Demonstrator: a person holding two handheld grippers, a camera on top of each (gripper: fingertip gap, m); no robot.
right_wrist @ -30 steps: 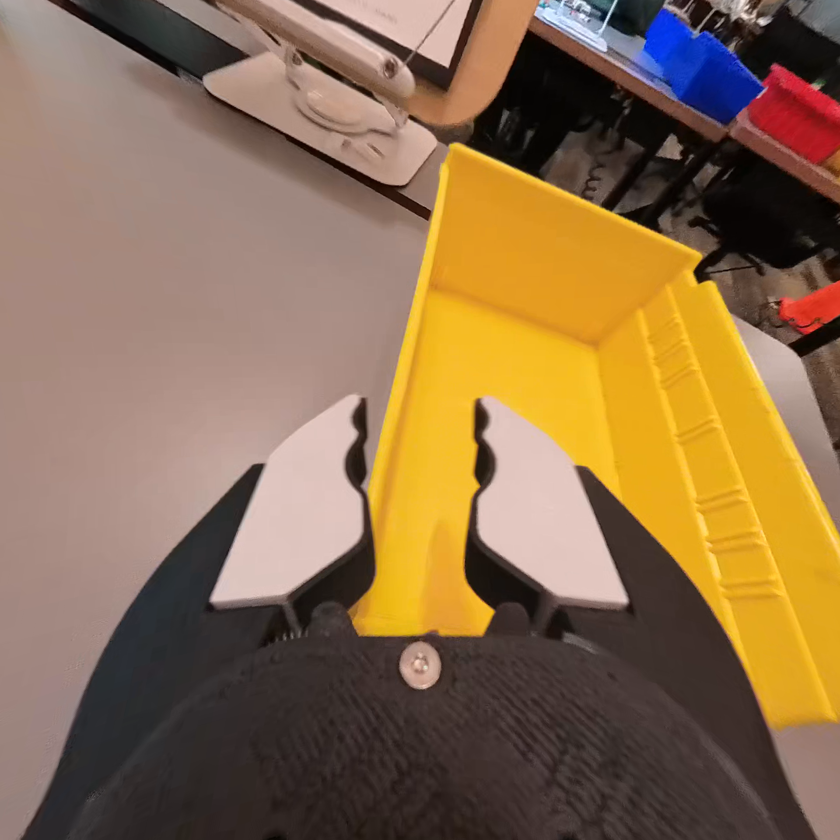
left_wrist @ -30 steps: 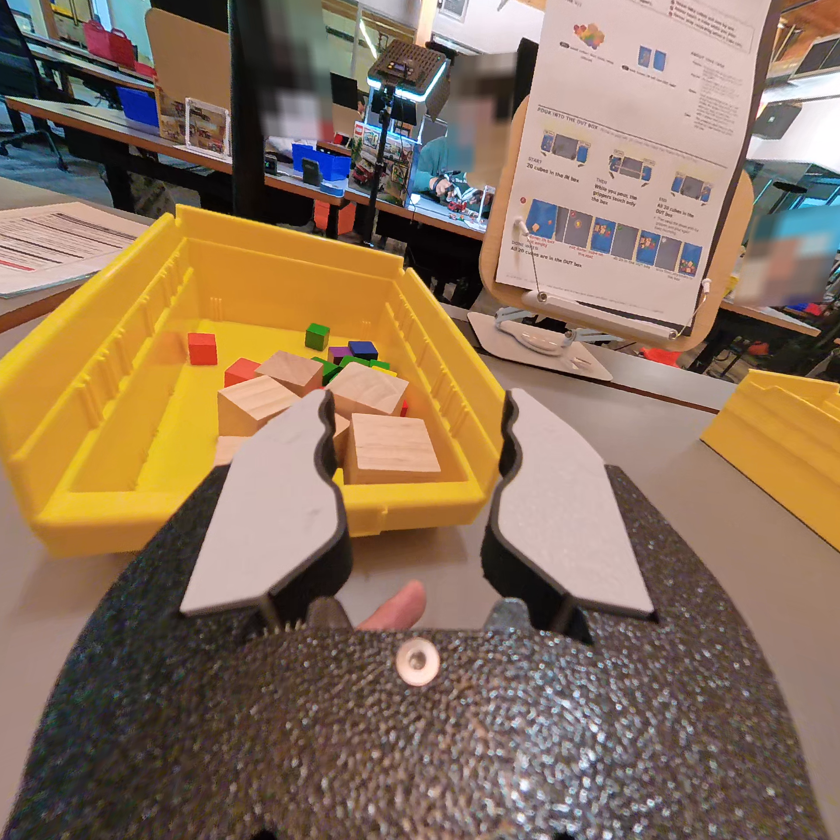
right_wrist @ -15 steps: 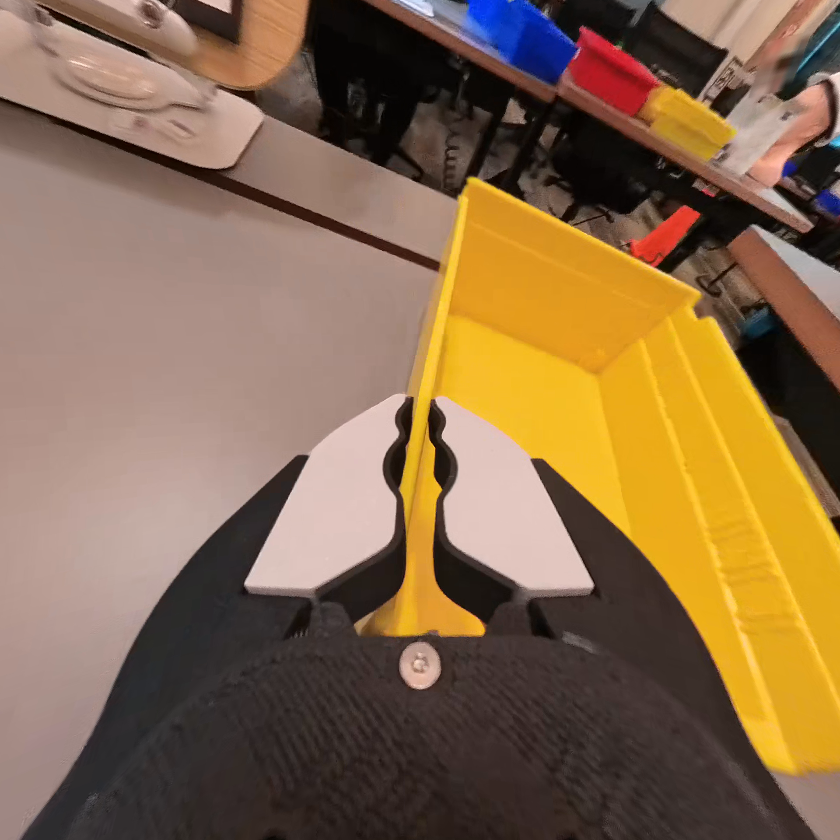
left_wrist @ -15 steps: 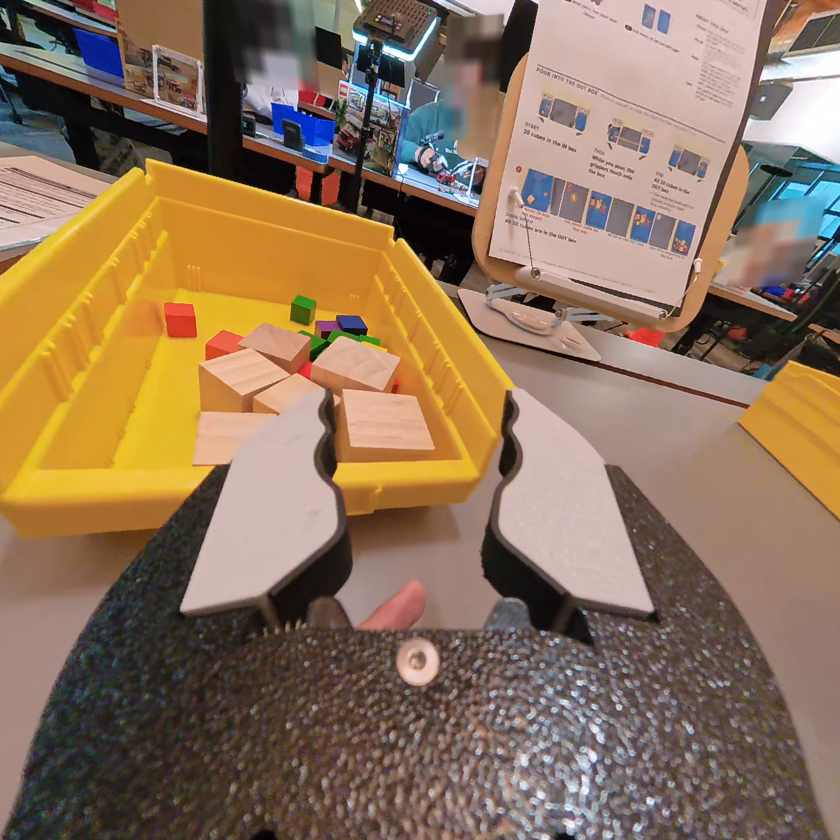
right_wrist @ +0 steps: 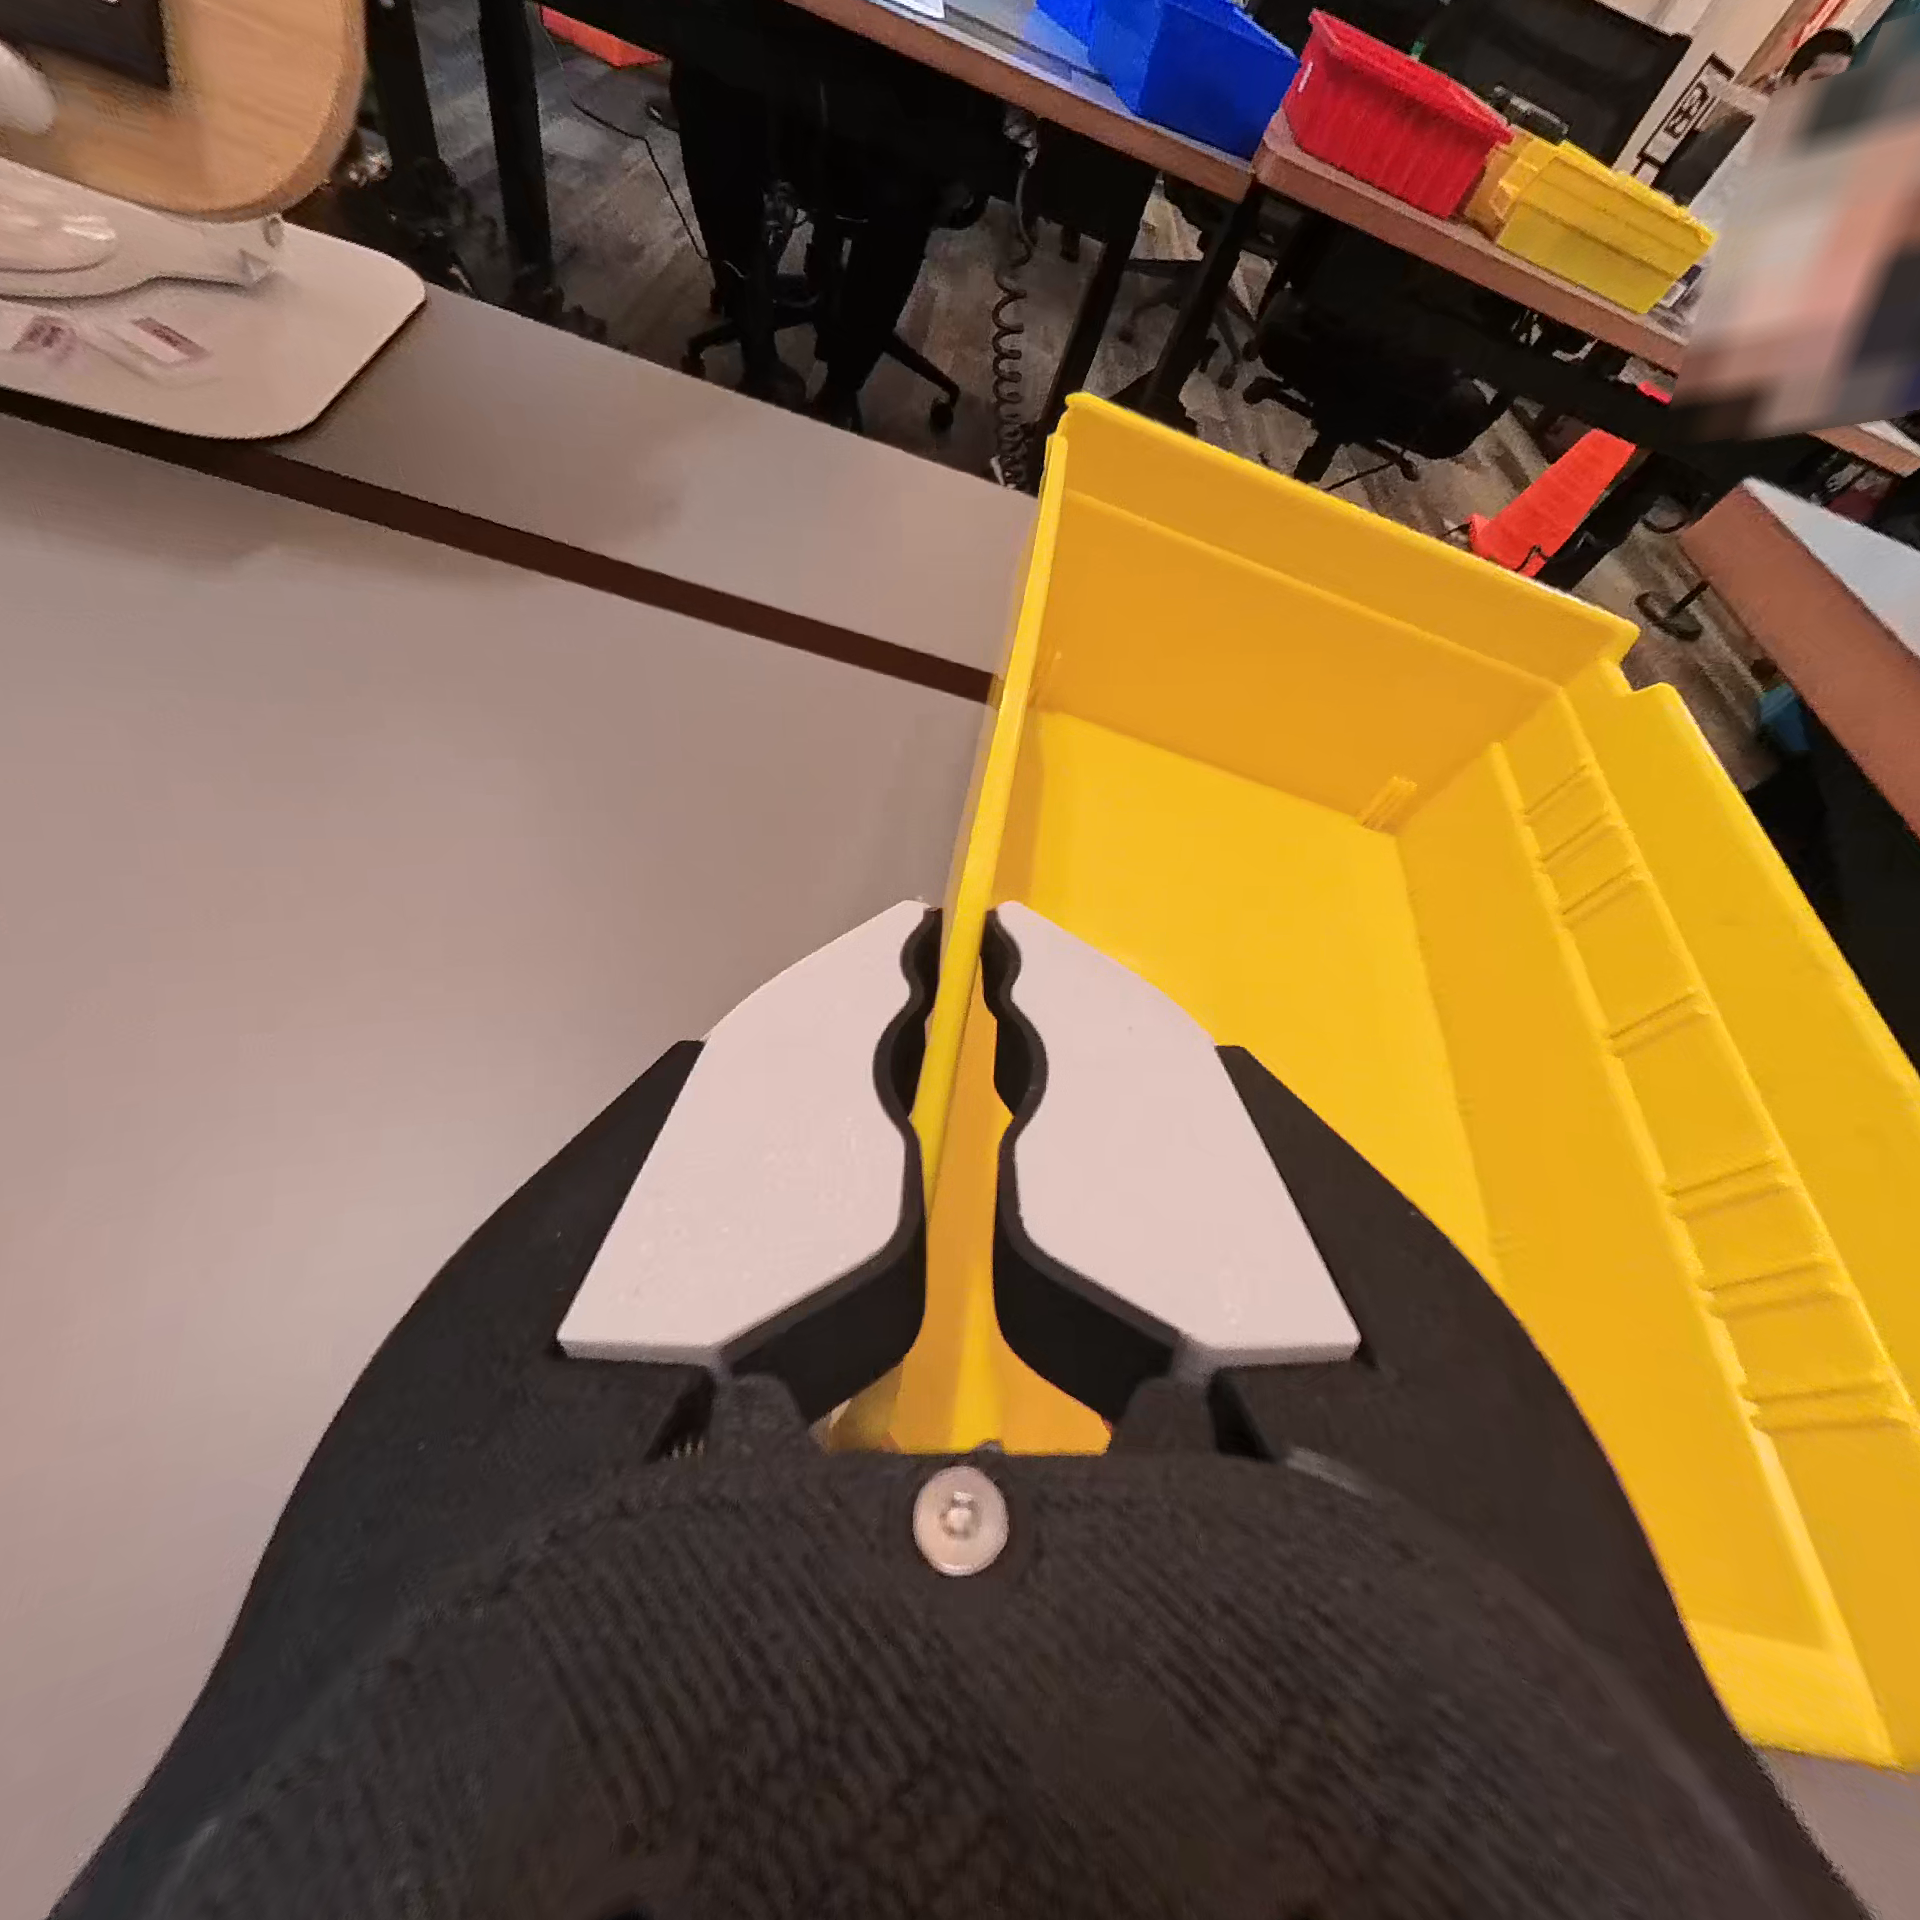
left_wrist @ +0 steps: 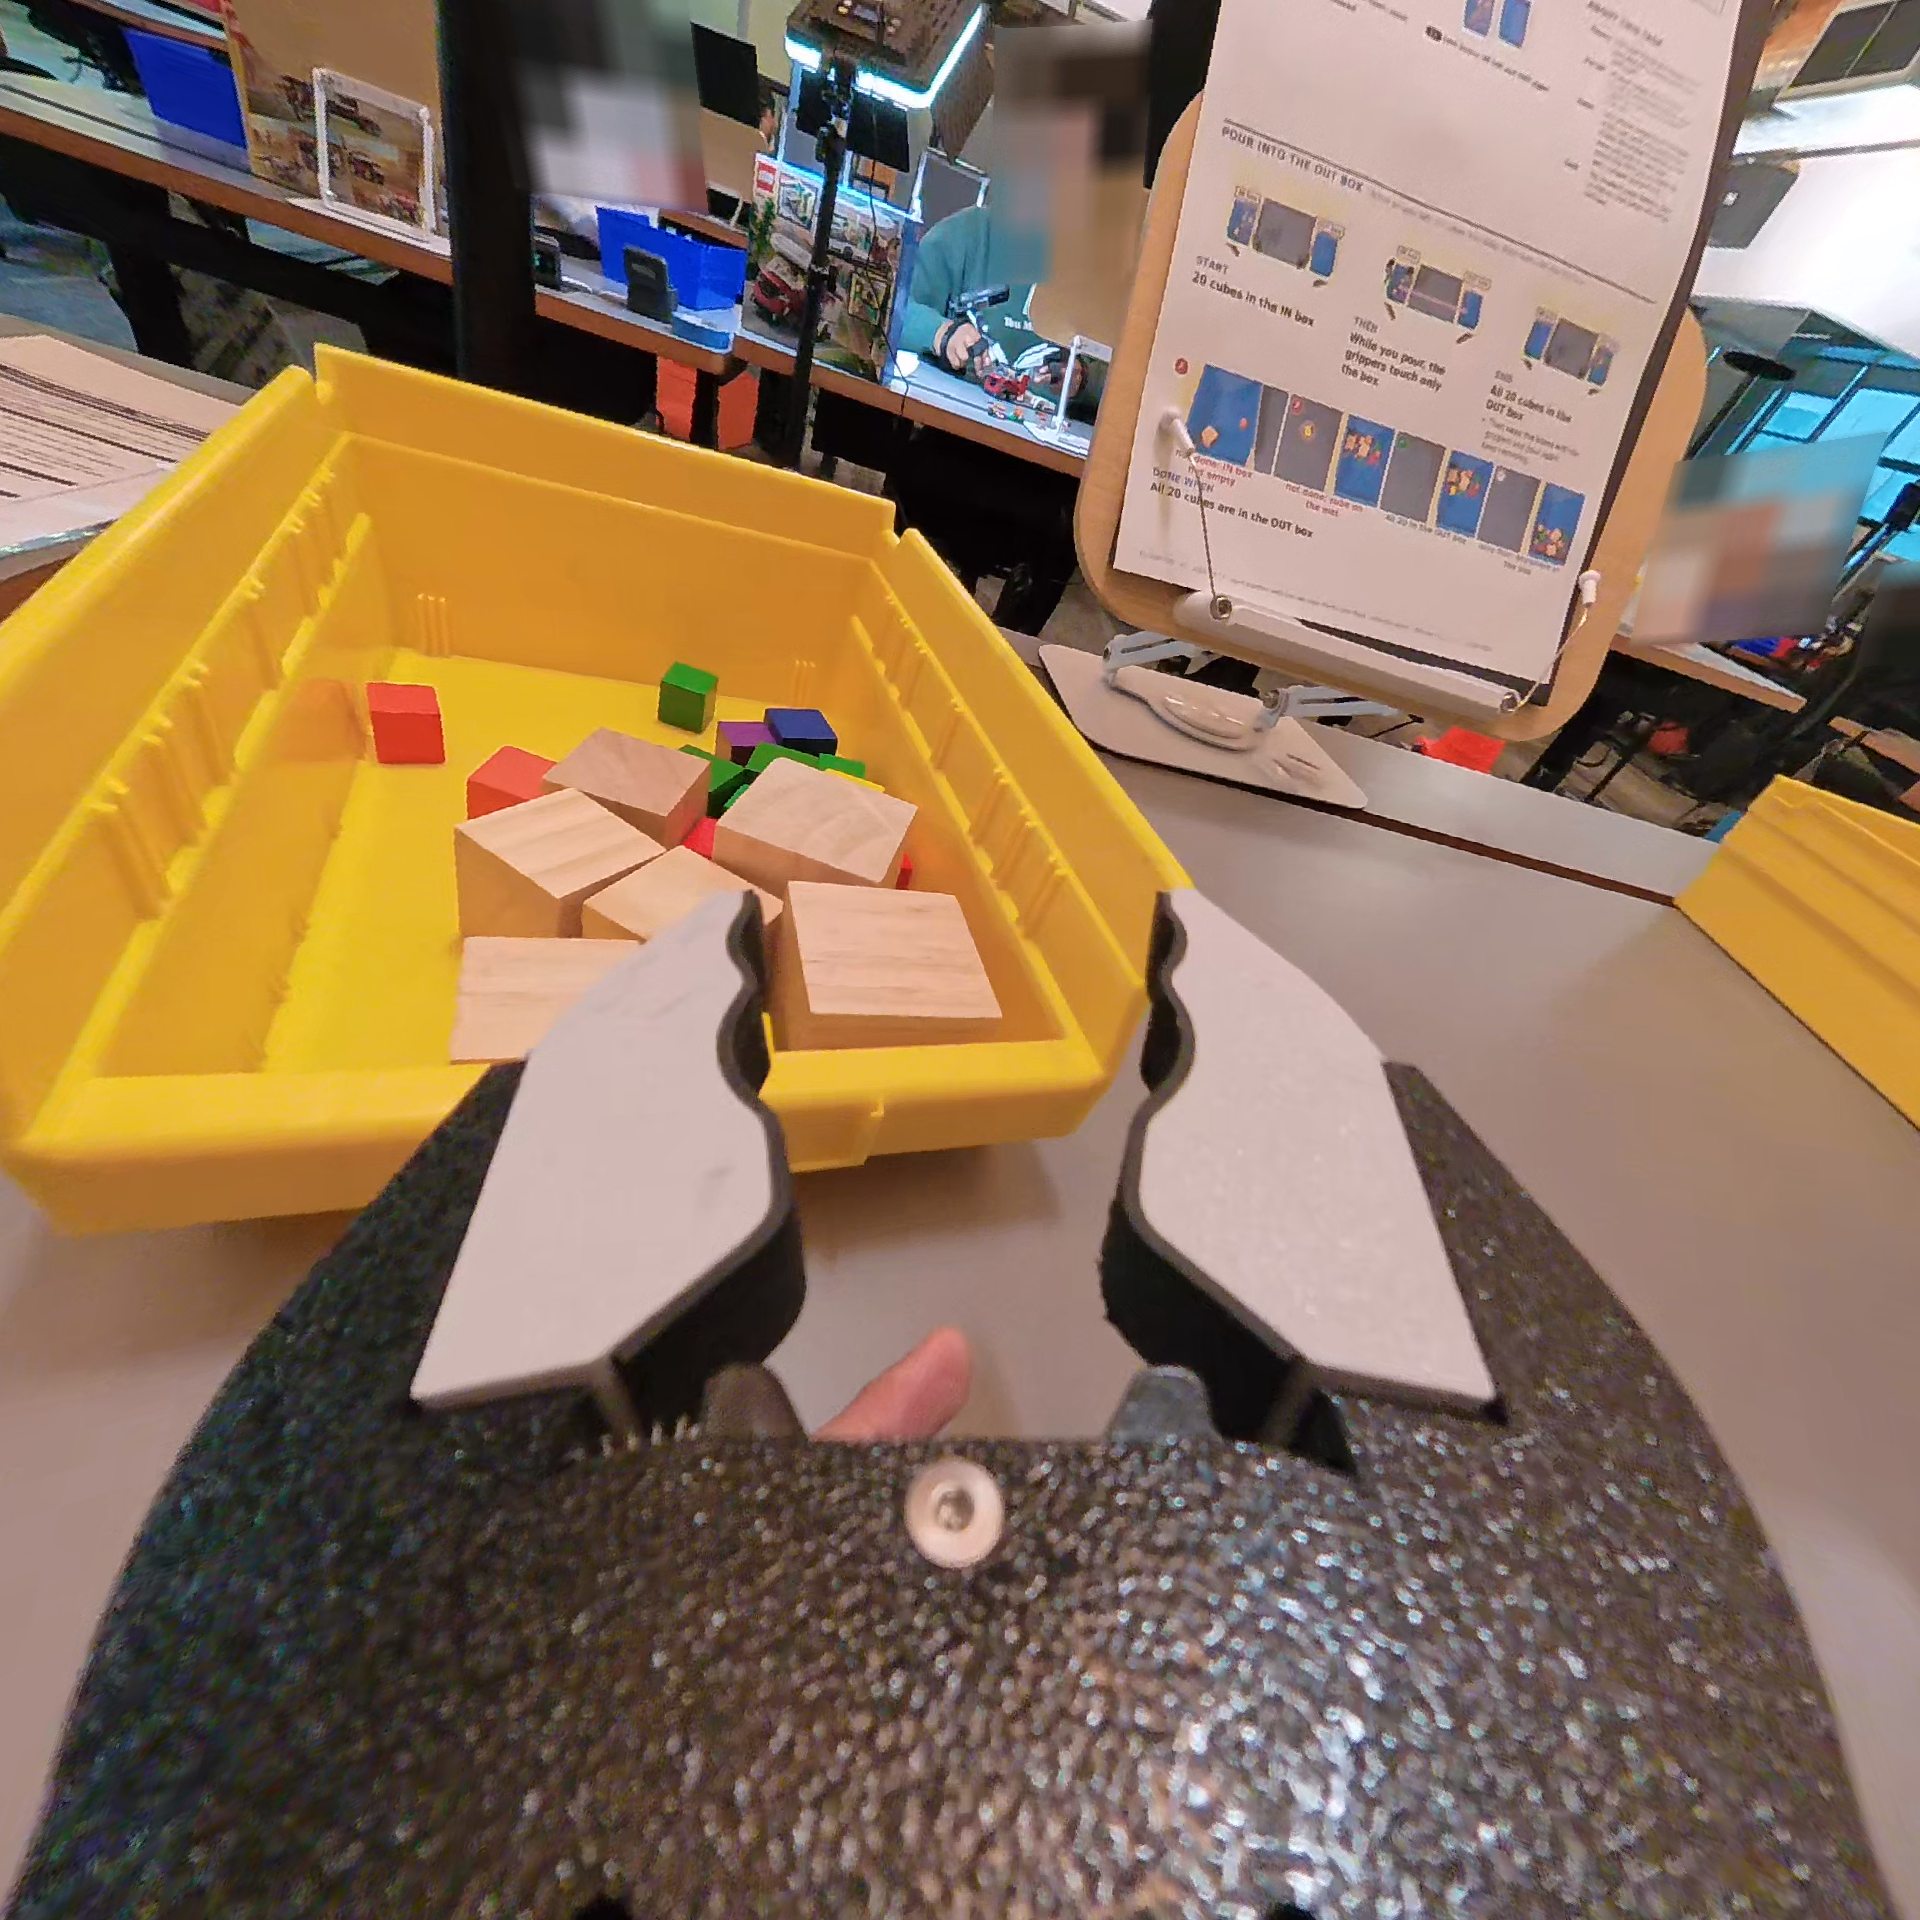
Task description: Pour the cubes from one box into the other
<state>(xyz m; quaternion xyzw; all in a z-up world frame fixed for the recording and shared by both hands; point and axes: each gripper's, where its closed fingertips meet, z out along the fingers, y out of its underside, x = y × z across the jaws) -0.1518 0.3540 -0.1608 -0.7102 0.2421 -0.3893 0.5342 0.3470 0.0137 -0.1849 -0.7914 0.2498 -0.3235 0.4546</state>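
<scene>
In the left wrist view a yellow box (left_wrist: 208, 1132) on the grey table holds several plain wooden cubes (left_wrist: 883, 961) and small coloured cubes (left_wrist: 403, 720). My left gripper (left_wrist: 951, 925) is open and empty, its tips over the box's near right corner. A second yellow box, with no cubes in it, shows in the right wrist view (right_wrist: 1299, 935) and at the right edge of the left wrist view (left_wrist: 1829, 914). My right gripper (right_wrist: 961, 914) is shut on that box's left wall.
A stand with an instruction sheet (left_wrist: 1382, 312) sits at the table's far edge; its base (right_wrist: 156, 343) also shows in the right wrist view. Papers (left_wrist: 73, 436) lie far left. A finger (left_wrist: 904, 1387) shows under my left gripper. Other tables hold coloured bins (right_wrist: 1382, 109).
My right gripper closed from open onto the empty box's left wall, and its view swung right. My left gripper stayed open and rose slightly over the cube box's near right corner.
</scene>
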